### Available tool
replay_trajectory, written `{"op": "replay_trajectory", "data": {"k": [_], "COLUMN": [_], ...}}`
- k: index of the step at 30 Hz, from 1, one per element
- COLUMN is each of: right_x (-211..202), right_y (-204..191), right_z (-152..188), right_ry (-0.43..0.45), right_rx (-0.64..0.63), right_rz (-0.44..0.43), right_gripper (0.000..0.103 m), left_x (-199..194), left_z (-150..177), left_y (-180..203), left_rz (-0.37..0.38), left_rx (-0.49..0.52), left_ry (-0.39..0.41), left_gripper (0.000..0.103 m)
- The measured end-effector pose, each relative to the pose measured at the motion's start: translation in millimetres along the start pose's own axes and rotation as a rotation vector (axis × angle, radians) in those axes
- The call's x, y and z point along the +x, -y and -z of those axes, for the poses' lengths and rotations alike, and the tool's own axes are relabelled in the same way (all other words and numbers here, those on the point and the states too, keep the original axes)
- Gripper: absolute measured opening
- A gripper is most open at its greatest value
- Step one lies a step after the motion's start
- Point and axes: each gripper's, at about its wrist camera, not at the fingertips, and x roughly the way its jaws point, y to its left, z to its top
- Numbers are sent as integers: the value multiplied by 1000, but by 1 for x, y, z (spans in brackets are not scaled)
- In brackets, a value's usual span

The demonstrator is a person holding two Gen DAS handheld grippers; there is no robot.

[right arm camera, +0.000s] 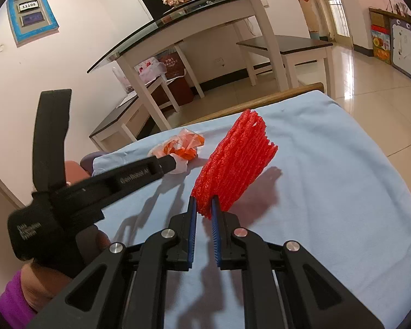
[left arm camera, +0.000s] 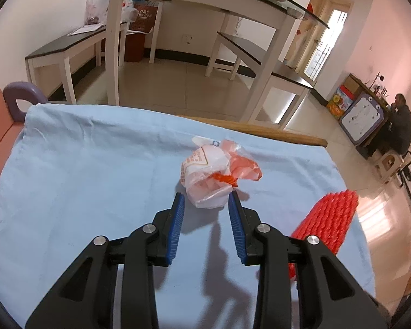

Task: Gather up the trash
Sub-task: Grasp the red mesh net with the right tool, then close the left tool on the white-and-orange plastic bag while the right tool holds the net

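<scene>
Left hand-held gripper (left arm camera: 207, 196) wide apart — crumpled bag (left arm camera: 216, 174) right ahead at 12 o'clock, near end between tips. Right hand-held gripper (right arm camera: 204, 205) clamped on red foam net (right arm camera: 233, 164).

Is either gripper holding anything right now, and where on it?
The right gripper grips the red foam net by its near bottom edge. The left gripper holds nothing; its jaws stand open around the crumpled plastic bag.

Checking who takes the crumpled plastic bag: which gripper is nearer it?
Left. The left gripper brackets the plastic bag, open; the right gripper clamps the red foam net beside it.
</scene>
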Motion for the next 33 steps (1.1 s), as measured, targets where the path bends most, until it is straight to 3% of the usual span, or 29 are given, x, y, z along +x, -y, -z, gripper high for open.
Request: {"op": "replay_trajectory", "data": {"k": [22, 26, 33], "right_x": [5, 6, 5], "right_y": [7, 8, 7], "right_z": [-2, -2, -1], "right_ry": [-18, -21, -21], "right_rx": [28, 33, 33], "right_rz": [-31, -36, -41], "right_gripper": [10, 10, 10], "left_x": [3, 3, 6], "left_z": [-3, -5, -1], "left_y": [12, 1, 6], "left_rz": [-37, -18, -7], "left_rx": [27, -26, 20], "left_ry": [22, 20, 45], "left_gripper": [33, 33, 33]}}
